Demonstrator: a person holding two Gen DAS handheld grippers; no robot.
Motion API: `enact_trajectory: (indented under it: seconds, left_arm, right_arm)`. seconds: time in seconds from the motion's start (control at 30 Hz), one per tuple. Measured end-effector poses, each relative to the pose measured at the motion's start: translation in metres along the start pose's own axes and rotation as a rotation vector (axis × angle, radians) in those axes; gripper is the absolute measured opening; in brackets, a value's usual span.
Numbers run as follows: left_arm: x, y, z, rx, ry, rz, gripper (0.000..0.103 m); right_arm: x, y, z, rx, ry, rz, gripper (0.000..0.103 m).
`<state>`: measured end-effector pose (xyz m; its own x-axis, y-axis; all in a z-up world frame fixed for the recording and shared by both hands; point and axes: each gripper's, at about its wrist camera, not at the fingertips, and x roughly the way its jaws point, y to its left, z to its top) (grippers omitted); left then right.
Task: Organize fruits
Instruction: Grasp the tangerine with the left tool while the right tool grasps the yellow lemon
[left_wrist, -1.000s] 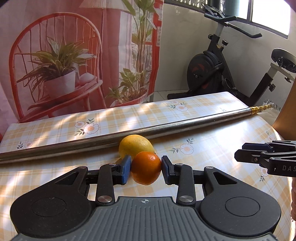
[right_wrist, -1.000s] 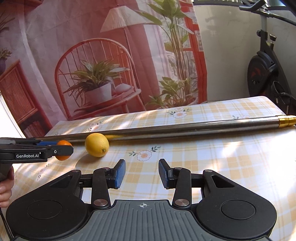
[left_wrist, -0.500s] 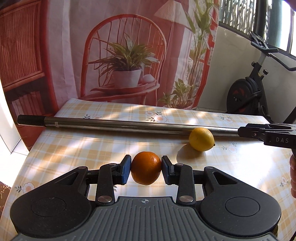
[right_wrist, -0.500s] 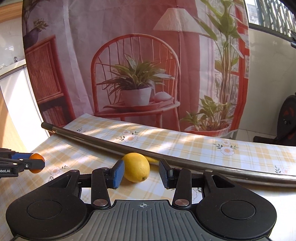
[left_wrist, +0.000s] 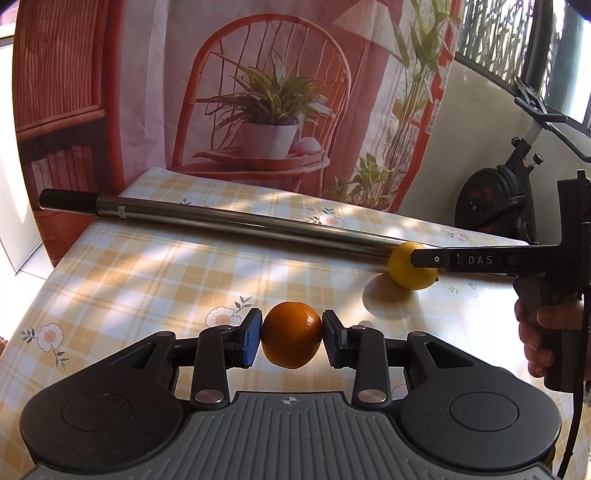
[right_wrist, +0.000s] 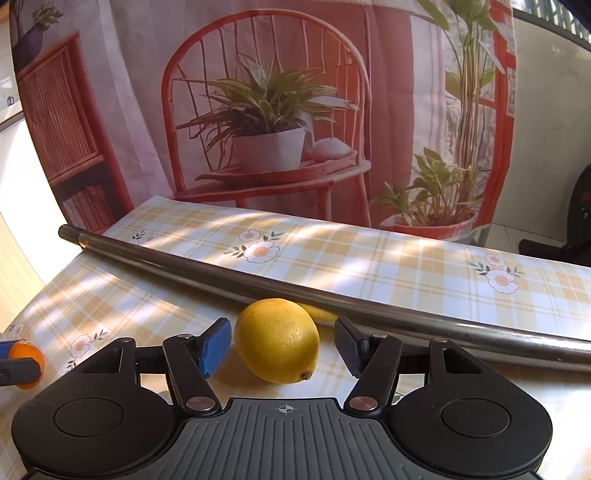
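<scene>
Our left gripper (left_wrist: 292, 340) pinches the orange (left_wrist: 292, 339); our right gripper (right_wrist: 283, 347) straddles the lemon (right_wrist: 277, 339), spread, pole (right_wrist: 369, 306) at 12 o'clock.

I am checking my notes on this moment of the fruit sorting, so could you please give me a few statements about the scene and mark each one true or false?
1. The left gripper is shut on the round orange fruit. True.
2. The right gripper has clamped the yellow oval lemon. False: its jaws stand open on either side of the lemon, with gaps showing.
3. The lemon lies on the near side of the long steel metal pole, close beside it. True.
4. The pole stands upright against the curtain. False: it lies flat across the yellow checked floral tablecloth.
5. The orange rests in a bowl. False: no bowl is in view; it is held between the left gripper's pads.
</scene>
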<state>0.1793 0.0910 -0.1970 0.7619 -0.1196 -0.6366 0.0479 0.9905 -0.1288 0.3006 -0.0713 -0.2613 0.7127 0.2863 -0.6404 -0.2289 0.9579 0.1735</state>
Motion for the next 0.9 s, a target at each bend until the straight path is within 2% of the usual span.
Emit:
enact_trajectory:
  seconds: [0.43,0.67,0.9]
  left_arm:
    - [0.001,0.0,-0.007,-0.015,0.018,-0.016,0.037]
    - [0.0,-0.004,-0.009,-0.014,0.027,-0.024,0.037]
    - [-0.01,-0.008,-0.01,0.007,0.012,-0.019,0.037]
  right_arm:
    - [0.032,-0.001,0.008,0.041,0.099,0.011,0.055]
    - [0.028,-0.003,0.006,0.095,0.118,-0.001,0.053]
    - [0.012,0.009,0.001,0.07,0.135,-0.026,0.053]
